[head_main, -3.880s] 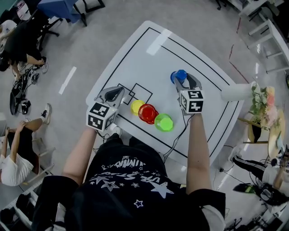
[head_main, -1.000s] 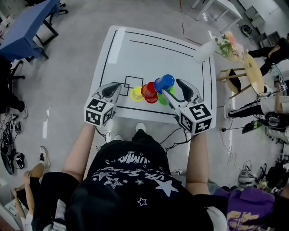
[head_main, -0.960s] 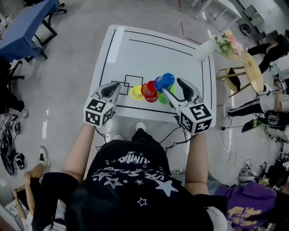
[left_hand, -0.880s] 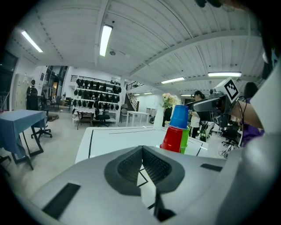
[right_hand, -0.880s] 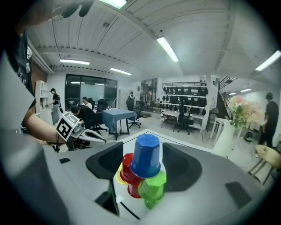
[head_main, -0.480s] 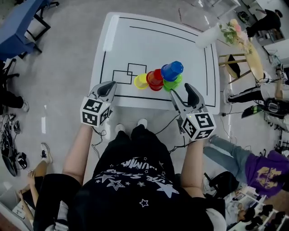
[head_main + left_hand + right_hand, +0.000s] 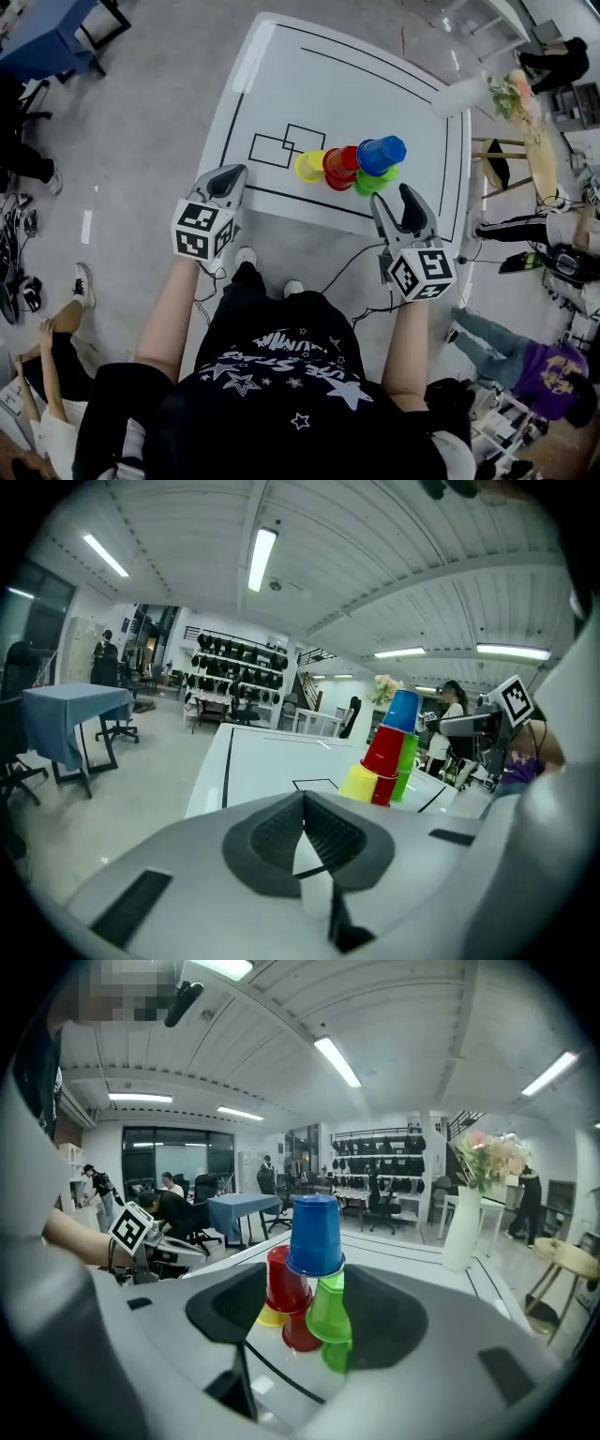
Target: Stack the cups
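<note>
A white vase of flowers (image 7: pixel 461 95) stands at the white table's (image 7: pixel 328 89) far corner.

- Blue cup (image 7: pixel 382 155): plain blue.
- Red cup (image 7: pixel 339 167): plain red.
- Yellow cup (image 7: pixel 309 166): plain yellow.
- Green cup (image 7: pixel 371 184): bright, slightly see-through green.
- Tabletop (image 7: pixel 328 84): glossy white with thin black lines, a border and two small overlapping rectangles.
- Left gripper (image 7: pixel 232 173), right gripper (image 7: pixel 392 194): light grey bodies with black ribbed inner faces on the jaws. Each carries a cube of black-and-white square markers.
- Floor (image 7: pixel 141 112): pale grey.
- Shirt (image 7: pixel 281 375): black with white stars and lettering.
</note>
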The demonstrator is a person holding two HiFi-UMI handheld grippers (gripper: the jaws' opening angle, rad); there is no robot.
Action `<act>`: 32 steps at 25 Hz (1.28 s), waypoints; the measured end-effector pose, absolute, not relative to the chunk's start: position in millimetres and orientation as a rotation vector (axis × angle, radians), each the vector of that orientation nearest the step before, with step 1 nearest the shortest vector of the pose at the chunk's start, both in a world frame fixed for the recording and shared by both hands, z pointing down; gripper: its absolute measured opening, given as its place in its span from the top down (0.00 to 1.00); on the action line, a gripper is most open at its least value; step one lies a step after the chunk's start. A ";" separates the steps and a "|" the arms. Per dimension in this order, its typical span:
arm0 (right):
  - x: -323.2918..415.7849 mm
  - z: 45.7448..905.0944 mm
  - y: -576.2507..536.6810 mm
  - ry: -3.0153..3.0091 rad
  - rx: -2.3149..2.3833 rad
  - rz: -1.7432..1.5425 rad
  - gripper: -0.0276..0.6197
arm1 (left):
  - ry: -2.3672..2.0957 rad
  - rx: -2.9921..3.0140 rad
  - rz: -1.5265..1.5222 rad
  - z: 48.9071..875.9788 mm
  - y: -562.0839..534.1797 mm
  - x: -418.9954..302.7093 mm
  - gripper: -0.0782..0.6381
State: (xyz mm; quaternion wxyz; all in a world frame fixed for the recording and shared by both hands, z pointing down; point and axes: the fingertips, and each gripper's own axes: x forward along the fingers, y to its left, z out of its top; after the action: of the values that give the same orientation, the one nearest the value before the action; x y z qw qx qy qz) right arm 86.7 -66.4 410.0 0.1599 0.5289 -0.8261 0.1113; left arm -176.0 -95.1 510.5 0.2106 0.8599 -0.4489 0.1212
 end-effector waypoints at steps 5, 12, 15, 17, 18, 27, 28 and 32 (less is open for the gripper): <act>91.7 418.8 -56.8 -2.444 1.424 0.315 0.56 | -1.312 2.380 0.325 497.0 -69.3 -149.8 0.88; 132.0 421.1 -19.4 -2.519 1.309 0.256 0.57 | -1.444 2.337 0.355 485.0 -4.4 -114.0 0.88; 146.1 423.3 0.6 -2.565 1.261 0.261 0.65 | -1.481 2.306 0.352 487.4 23.3 -97.2 0.88; 153.7 425.7 15.0 -2.589 1.240 0.262 0.67 | -1.502 2.291 0.349 488.6 40.7 -83.4 0.88; 156.5 427.5 22.3 -2.599 1.225 0.260 0.67 | -1.515 2.284 0.343 488.2 49.1 -76.8 0.88; 168.5 436.7 79.9 -2.693 1.079 0.265 0.95 | -1.665 2.226 0.275 472.7 130.3 -38.3 0.87; 168.1 438.6 85.4 -2.700 1.063 0.280 0.95 | -1.682 2.216 0.269 471.2 139.6 -36.7 0.88; 161.3 458.2 108.4 -2.668 0.930 0.299 0.95 | -1.737 2.166 0.276 473.1 176.2 -33.1 0.88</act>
State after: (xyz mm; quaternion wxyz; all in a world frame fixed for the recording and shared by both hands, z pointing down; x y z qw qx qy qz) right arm 161.3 108.4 458.2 0.1496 0.3237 -0.9284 0.1042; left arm -33.1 176.2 473.1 0.1748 0.7644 -0.6129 0.0972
